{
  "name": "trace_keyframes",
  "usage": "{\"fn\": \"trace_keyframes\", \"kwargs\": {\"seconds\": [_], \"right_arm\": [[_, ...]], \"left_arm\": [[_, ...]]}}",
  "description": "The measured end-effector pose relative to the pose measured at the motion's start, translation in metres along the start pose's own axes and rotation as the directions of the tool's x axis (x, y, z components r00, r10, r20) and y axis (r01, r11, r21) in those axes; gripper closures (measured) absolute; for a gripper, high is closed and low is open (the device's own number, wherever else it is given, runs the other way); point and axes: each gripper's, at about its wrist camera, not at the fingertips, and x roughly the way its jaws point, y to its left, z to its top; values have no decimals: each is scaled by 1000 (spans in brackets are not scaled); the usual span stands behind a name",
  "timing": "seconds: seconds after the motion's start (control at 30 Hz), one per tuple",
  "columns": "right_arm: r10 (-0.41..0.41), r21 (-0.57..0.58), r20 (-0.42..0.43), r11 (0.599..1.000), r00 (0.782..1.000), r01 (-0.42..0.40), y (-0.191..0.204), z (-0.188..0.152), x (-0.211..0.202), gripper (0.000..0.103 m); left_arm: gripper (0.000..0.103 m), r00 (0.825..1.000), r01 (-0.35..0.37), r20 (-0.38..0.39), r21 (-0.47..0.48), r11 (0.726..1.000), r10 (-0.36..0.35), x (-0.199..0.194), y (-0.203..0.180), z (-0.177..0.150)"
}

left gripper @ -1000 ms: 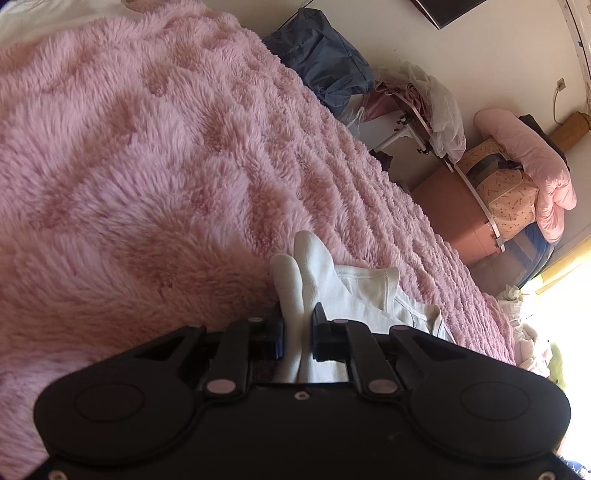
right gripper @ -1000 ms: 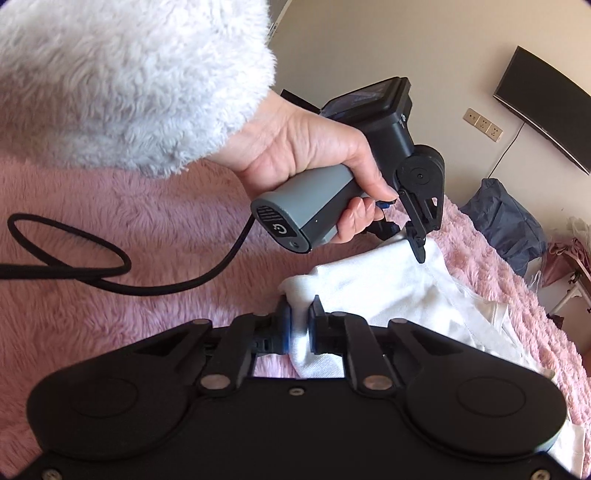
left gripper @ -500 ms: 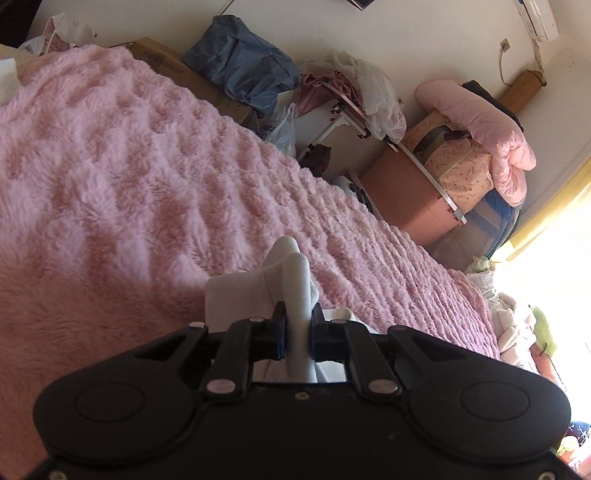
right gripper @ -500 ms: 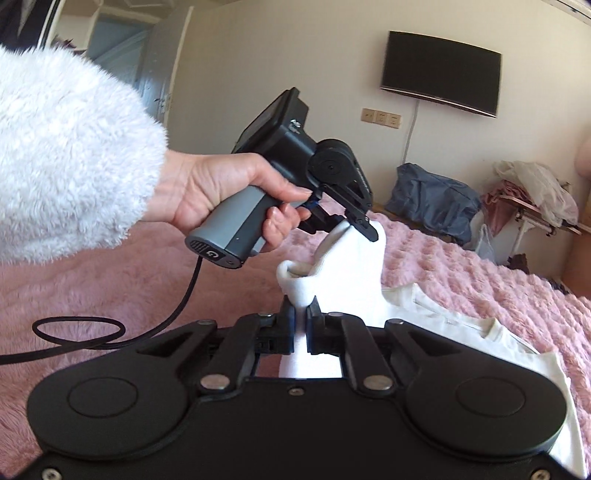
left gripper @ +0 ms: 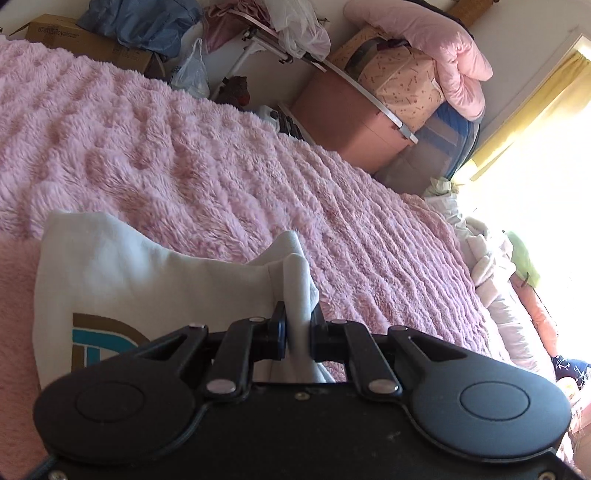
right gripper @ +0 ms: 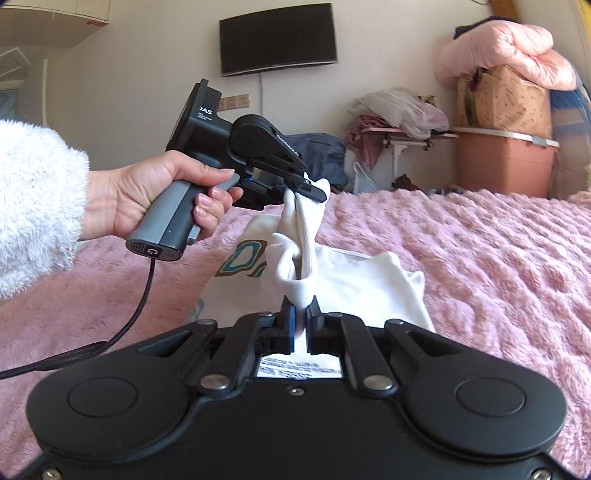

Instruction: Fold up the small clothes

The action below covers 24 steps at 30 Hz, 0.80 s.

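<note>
Cloth is pinched in both tools. The left gripper [left gripper: 297, 334] squeezes a bunched bit of the white shirt [left gripper: 147, 280], and the right gripper [right gripper: 300, 321] squeezes another bit of it, both with only a thin gap filled by cloth. In the right view the left gripper [right gripper: 308, 190] sits at 12 o'clock from the right one, held up by the left hand [right gripper: 162, 195], and the shirt [right gripper: 354, 284] hangs between them, with the rest lying on the fluffy pink blanket [left gripper: 184, 158]. A brown and teal print [left gripper: 96, 339] shows on the shirt at 9 o'clock. Far off at 1 o'clock, a pink storage box [left gripper: 343, 122] has its lid on, so what is inside cannot be seen. A patterned bag [left gripper: 402, 81] and a pink quilt [left gripper: 436, 48] are piled on top. A cardboard box [left gripper: 85, 44] sits at 11 o'clock under a blue bundle [left gripper: 147, 22].
</note>
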Motion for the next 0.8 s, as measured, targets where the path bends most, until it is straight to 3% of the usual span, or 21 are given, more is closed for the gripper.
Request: {"fn": "trace_keyframes", "kwargs": {"seconds": [0.13, 0.23, 0.37, 0.67, 0.8], "right_arm": [[-23, 127, -50, 991, 998, 29, -41, -18, 5, 98], [-49, 155, -72, 986, 996, 60, -54, -32, 9, 98], [-55, 236, -93, 969, 994, 76, -82, -44, 10, 98], [-68, 356, -121, 928, 990, 107, -109, -62, 16, 98], [-76, 373, -142, 919, 987, 125, -111, -67, 18, 98]], "left_arm": [[95, 998, -53, -43, 29, 998, 55, 41, -17, -17], [95, 996, -66, -59, 19, 998, 67, 61, -21, -27], [95, 990, -108, -78, 70, 992, 113, 80, -29, -32], [94, 987, -130, -84, 65, 989, 136, 107, -30, -36], [83, 980, -155, -114, 94, 983, 165, 123, -28, -42]]}}
